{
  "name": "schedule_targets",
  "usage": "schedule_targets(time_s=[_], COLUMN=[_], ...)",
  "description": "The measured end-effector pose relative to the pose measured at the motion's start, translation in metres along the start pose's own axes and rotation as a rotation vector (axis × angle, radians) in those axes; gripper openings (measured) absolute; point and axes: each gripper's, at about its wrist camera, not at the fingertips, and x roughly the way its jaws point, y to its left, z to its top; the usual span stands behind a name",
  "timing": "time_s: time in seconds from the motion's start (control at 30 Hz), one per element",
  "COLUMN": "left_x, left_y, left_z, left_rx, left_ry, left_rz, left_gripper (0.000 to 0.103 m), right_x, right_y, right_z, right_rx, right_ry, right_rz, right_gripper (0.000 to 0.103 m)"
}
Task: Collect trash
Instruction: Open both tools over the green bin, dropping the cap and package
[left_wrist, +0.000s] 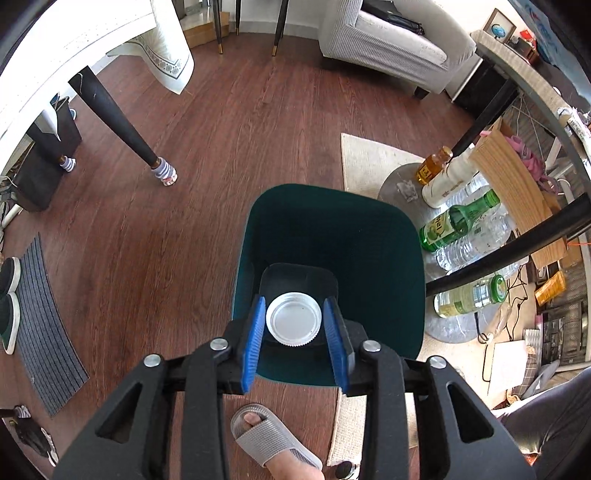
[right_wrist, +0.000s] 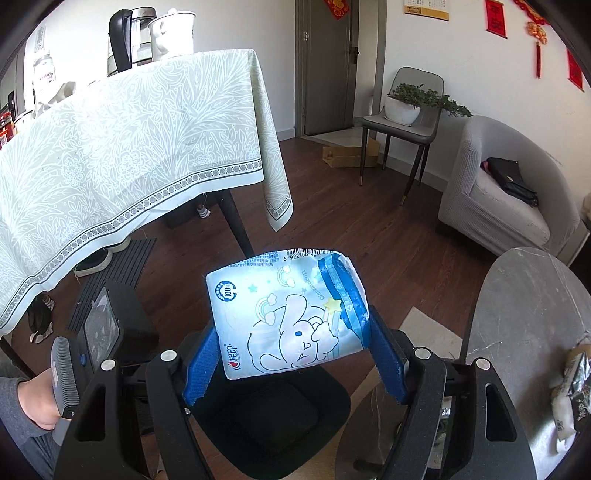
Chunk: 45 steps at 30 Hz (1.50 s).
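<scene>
Hovering over the green bin (left_wrist: 332, 258) on the floor, my left hand-held gripper (left_wrist: 295, 326) is closed on a round white lid (left_wrist: 293, 319), its blue pads (left_wrist: 255, 332) against the rim on either side. The lid sits flat between the fingers, face toward the camera, directly above the bin's mouth, so I judge that a plain release should drop it in. A small black container (left_wrist: 299, 277) seems to sit inside the bin just beneath the lid, though I can't be sure it isn't something else.

Off to the right of the bin, bottles (left_wrist: 458, 221) crowd a low round desk (left_wrist: 454, 328), apart from the bin wall.

My right hand-held gripper (right_wrist: 295, 339) is spread fairly wide, clamping a blue-and-white printed packet (right_wrist: 288, 314) across its width, long side running between the fingers. The bin (right_wrist: 273, 417) lies straight below and slightly toward me, nearer than the desk (right_wrist: 524, 332) at right. Nothing lies between packet and opening; the left gripper's handle (right_wrist: 64, 380) is close by at left.
</scene>
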Motion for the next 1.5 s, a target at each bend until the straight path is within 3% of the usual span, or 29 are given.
schedule_targets(time_s=[0.27, 0.7, 0.83, 1.03, 1.13, 1.5], left_x=[-0.007, -0.082, -0.099, -0.118, -0.122, -0.152], left_y=[0.015, 0.033, 0.028, 0.011, 0.005, -0.006], left_z=[-0.002, 0.016, 0.024, 0.030, 0.032, 0.045], left_rx=[-0.024, -0.134, -0.141, -0.102, -0.096, -0.114], left_ry=[-0.025, -0.291, -0.331, -0.370, -0.379, -0.460], left_rz=[0.035, -0.022, -0.043, -0.058, -0.061, -0.100], left_gripper=[0.041, 0.040, 0.033, 0.032, 0.032, 0.034], right_x=[0.016, 0.083, 0.107, 0.132, 0.133, 0.099], right_y=[0.001, 0.009, 0.007, 0.013, 0.018, 0.008], right_z=[-0.001, -0.039, -0.057, -0.078, -0.082, -0.074], right_rx=[0.028, 0.033, 0.034, 0.010, -0.019, -0.011], right_ry=[0.033, 0.228, 0.299, 0.402, 0.406, 0.356], right_rz=[0.013, 0.049, 0.051, 0.058, 0.046, 0.075], right_gripper=[0.074, 0.074, 0.074, 0.077, 0.093, 0.093])
